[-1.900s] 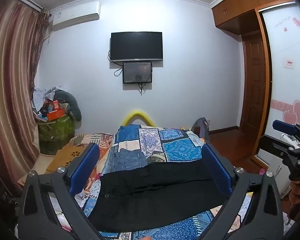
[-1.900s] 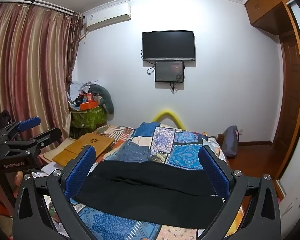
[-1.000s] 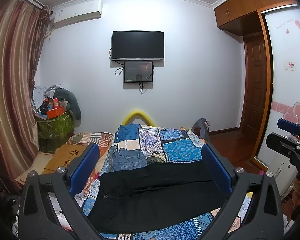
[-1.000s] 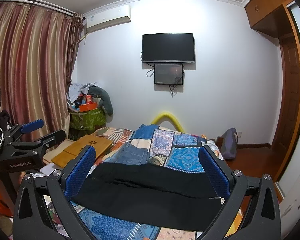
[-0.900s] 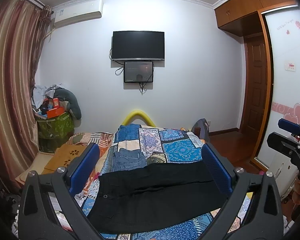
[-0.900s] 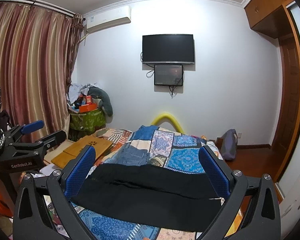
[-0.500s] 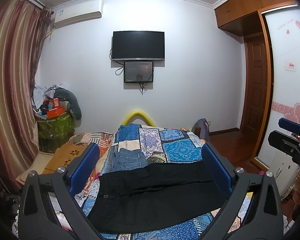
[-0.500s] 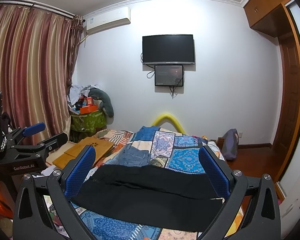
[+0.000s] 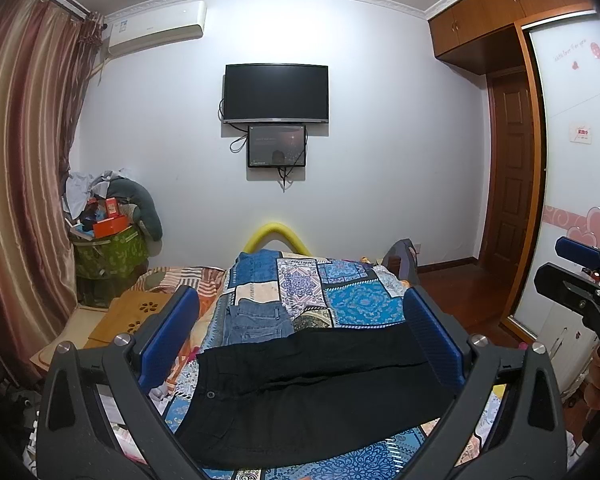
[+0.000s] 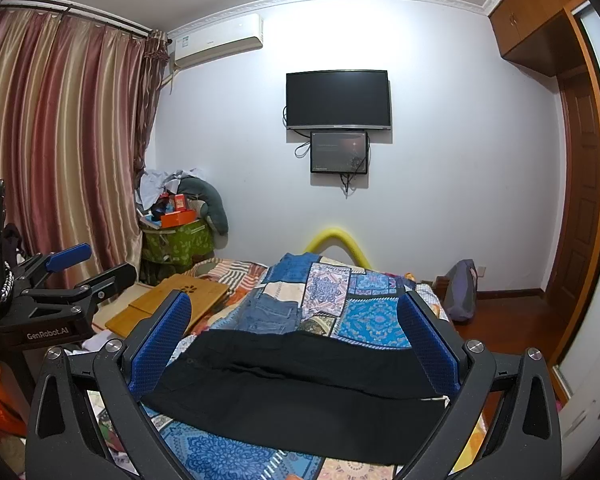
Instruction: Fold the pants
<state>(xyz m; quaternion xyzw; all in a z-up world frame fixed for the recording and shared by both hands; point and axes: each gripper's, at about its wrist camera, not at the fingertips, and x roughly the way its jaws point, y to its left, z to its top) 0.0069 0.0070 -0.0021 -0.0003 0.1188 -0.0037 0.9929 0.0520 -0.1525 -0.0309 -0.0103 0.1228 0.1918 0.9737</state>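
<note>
Black pants (image 9: 312, 392) lie flat across the near end of the bed, waistband with a button to the left, legs to the right. They also show in the right wrist view (image 10: 300, 388). My left gripper (image 9: 300, 328) is open and empty, held above the pants without touching them. My right gripper (image 10: 292, 324) is open and empty, also above the pants. Each gripper appears in the other's view: the right one at the right edge (image 9: 580, 280), the left one at the left edge (image 10: 64, 280).
Folded blue jeans (image 9: 256, 320) lie on the patchwork bedspread (image 9: 360, 300) just beyond the pants. A wooden lap tray (image 10: 180, 304) sits left of the bed. A cluttered green box (image 9: 108, 252), curtains, wall TV (image 9: 276, 92) and wardrobe (image 9: 572, 160) surround the bed.
Both grippers have drifted slightly and stay open above the pants. The pants have not moved.
</note>
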